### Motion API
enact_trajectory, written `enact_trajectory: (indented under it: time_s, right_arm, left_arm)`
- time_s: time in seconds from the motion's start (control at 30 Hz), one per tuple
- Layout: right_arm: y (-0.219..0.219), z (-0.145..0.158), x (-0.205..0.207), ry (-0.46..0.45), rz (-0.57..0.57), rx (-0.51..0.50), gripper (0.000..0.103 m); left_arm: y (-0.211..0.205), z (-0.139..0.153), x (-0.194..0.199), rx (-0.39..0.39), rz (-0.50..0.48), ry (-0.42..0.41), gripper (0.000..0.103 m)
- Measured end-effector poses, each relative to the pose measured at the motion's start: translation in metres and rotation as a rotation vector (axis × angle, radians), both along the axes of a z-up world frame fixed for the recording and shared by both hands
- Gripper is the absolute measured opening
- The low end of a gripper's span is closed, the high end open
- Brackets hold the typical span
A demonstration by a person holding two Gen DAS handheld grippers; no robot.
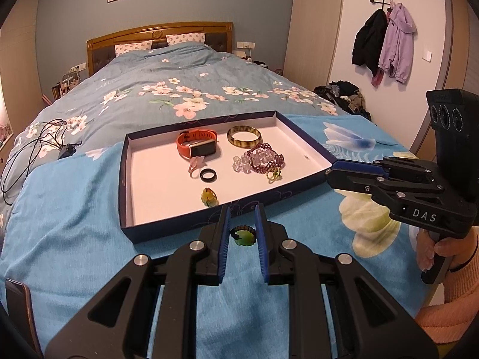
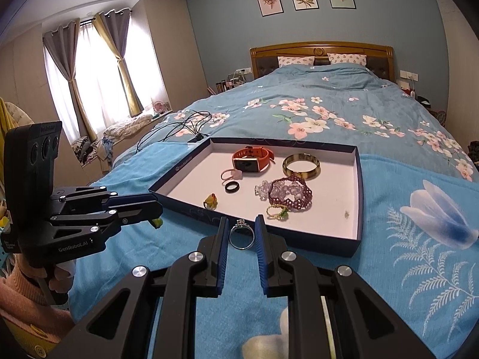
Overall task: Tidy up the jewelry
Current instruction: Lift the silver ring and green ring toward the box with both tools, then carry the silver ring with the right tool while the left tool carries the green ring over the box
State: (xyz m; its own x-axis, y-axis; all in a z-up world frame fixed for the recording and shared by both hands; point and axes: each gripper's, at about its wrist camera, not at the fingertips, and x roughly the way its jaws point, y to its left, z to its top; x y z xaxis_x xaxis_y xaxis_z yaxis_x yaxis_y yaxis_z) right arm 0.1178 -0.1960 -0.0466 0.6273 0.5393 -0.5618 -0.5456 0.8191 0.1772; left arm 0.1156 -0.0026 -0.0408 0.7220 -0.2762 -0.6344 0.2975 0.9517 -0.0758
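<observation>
Left wrist view: left tongs point(image 1: 242, 233) clamped on green stone ring with dark braided band point(image 1: 242, 234), held just short of shallow navy cardboard tray with white floor point(image 1: 305, 137). Right wrist view: right tongs point(image 2: 242, 234) pinching silver ring with clear stone point(image 2: 241, 235) over tray's near wall. Both angled down, level with each other. Step: carrying rings in. Next: reach past the wall, release beside black ring point(image 2: 232, 186).

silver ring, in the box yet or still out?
Out. The silver ring is pinched upright in the right tongs, just short of the box wall.

Bed point(image 1: 125, 95) w/ towel point(image 1: 74, 224), tray point(image 1: 125, 185)
</observation>
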Motion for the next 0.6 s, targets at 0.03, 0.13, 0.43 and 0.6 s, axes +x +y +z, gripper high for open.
enact_trajectory:
  time_s: [0.03,0.13,0.43,0.6]
  right_arm:
    - [0.0,0.001,0.0,-0.001,0.001,0.0,0.016]
    - [0.001,0.002,0.002,-0.004,0.003,0.0,0.016]
    - [0.003,0.007,0.008,-0.017,0.004,-0.002,0.016]
    - [0.003,0.008,0.01,-0.019,0.004,0.004,0.016]
  left_arm:
    - [0.0,0.001,0.001,0.001,0.001,-0.002,0.017]
    - [-0.001,0.002,0.001,-0.001,0.001,-0.008,0.017]
    - [0.0,0.008,0.007,0.003,0.008,-0.023,0.017]
    - [-0.001,0.01,0.013,0.005,0.009,-0.03,0.017]
